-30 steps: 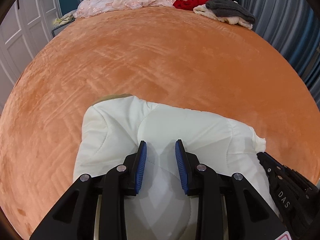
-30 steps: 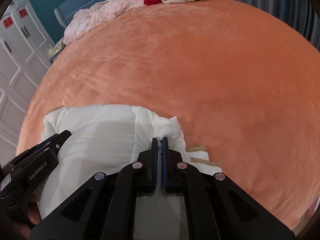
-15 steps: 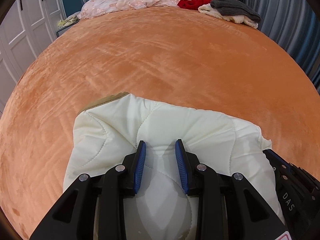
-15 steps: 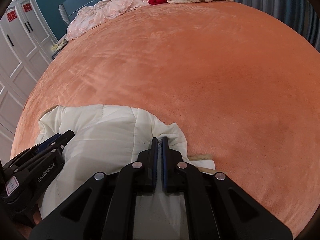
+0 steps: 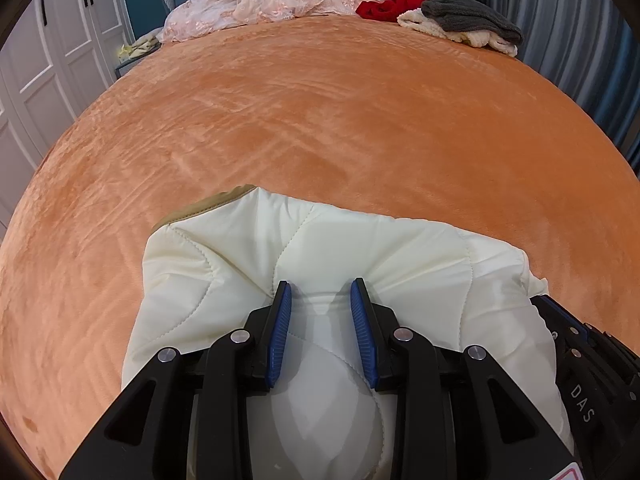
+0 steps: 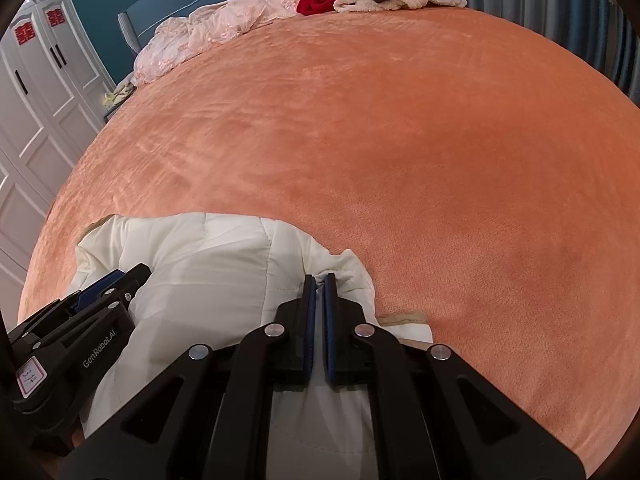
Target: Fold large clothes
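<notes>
**Both claws on the jacket, near edge of the bed**

Left claw (image 5: 320,292): jaws part-way apart, with a thick puffed fold of the cream quilted jacket (image 5: 400,264) bulging between the blue pads (image 5: 280,332). Both pads press into the fabric, and creases radiate from the left tip. Grasping the jacket.

Right claw (image 6: 319,280): jaws clenched almost together on a thin bunched edge of the jacket (image 6: 208,264), which is pinched at the tips.

Jacket: lies bundled directly under and just ahead of both claws, on the orange bedspread (image 5: 320,120). A tan lining strip (image 5: 208,204) shows at its far left corner, ahead of the left claw.

The two claws stand side by side, the right one just beside the jacket's right end.

Well ahead of both claws, at the headboard: a pink cover (image 5: 260,4), a red garment (image 5: 392,0), and a grey garment (image 5: 468,16) on top of a cream one.
</notes>
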`<state>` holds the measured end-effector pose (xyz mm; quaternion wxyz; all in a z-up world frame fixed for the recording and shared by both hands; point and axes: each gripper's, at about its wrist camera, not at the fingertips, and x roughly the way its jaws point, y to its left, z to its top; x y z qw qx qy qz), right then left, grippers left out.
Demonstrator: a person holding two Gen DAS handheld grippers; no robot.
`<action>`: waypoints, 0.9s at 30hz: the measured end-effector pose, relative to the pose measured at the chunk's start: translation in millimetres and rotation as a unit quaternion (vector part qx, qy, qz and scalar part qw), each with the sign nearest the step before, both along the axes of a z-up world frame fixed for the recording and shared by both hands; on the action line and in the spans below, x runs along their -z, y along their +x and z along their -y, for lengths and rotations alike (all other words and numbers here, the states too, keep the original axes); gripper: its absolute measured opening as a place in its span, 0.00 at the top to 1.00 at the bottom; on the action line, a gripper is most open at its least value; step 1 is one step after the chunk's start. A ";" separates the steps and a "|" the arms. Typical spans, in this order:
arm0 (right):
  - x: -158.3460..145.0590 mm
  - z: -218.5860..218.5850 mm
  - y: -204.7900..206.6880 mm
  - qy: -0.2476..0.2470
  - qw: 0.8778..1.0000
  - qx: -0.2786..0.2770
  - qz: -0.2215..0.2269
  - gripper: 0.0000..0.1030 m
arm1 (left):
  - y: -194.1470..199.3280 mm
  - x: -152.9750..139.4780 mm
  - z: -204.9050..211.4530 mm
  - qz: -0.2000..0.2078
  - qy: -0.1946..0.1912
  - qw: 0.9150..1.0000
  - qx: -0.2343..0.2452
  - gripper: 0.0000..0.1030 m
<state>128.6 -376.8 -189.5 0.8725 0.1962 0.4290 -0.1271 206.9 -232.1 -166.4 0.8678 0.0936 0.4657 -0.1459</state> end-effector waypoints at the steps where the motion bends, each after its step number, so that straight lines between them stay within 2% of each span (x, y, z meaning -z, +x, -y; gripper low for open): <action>1: -0.4 0.2 0.3 -0.001 1.000 0.000 0.000 0.97 | 0.4 0.2 0.6 0.000 0.000 1.000 0.000 0.71; 3: -0.7 1.3 -0.1 0.003 1.000 0.000 0.002 0.97 | -0.1 -0.3 0.5 0.000 -0.002 1.000 -0.001 0.71; 6: -8.0 10.1 -6.5 0.038 0.999 0.002 0.017 0.94 | 0.2 -5.2 -3.3 -0.010 -0.015 1.000 0.000 0.70; 8: -22.7 17.8 -18.4 0.070 0.997 0.009 0.022 0.87 | -4.1 -17.8 -11.8 -0.019 -0.029 0.999 0.003 0.64; 9: -35.0 21.1 -30.5 0.085 0.996 0.010 0.030 0.77 | -10.2 -27.4 -20.1 -0.023 -0.036 0.999 0.001 0.56; 10: -47.7 22.7 -44.9 0.094 0.995 0.008 0.040 0.65 | -19.1 -37.7 -30.5 -0.025 -0.045 0.999 -0.003 0.53; 12: -63.3 21.7 -68.1 0.103 0.994 -0.005 0.037 0.61 | -37.2 -52.8 -48.5 -0.028 -0.067 0.997 -0.005 0.45; 15: -68.3 13.8 -99.2 0.141 0.989 -0.034 0.013 0.60 | -66.6 -64.7 -71.2 -0.039 -0.072 0.997 -0.009 0.44; 17: -65.9 5.7 -112.3 0.147 0.988 -0.049 -0.003 0.59 | -85.5 -65.9 -83.9 -0.052 -0.077 0.996 -0.015 0.44; 20: -57.8 -8.1 -123.4 0.115 0.991 -0.059 -0.030 0.62 | -105.3 -62.7 -93.7 -0.070 -0.079 0.994 -0.025 0.44; 21: -55.9 -11.0 -125.9 0.112 0.991 -0.061 -0.031 0.69 | -111.3 -61.9 -94.7 -0.069 -0.076 0.994 -0.026 0.44; 24: -56.0 -15.1 -129.1 0.096 0.993 -0.062 -0.032 0.76 | -124.4 -59.8 -92.3 -0.061 -0.050 0.997 -0.019 0.44; 27: -52.3 -21.5 -125.6 0.069 0.995 -0.066 -0.040 0.76 | -130.9 -55.3 -90.5 -0.059 -0.037 0.997 -0.023 0.43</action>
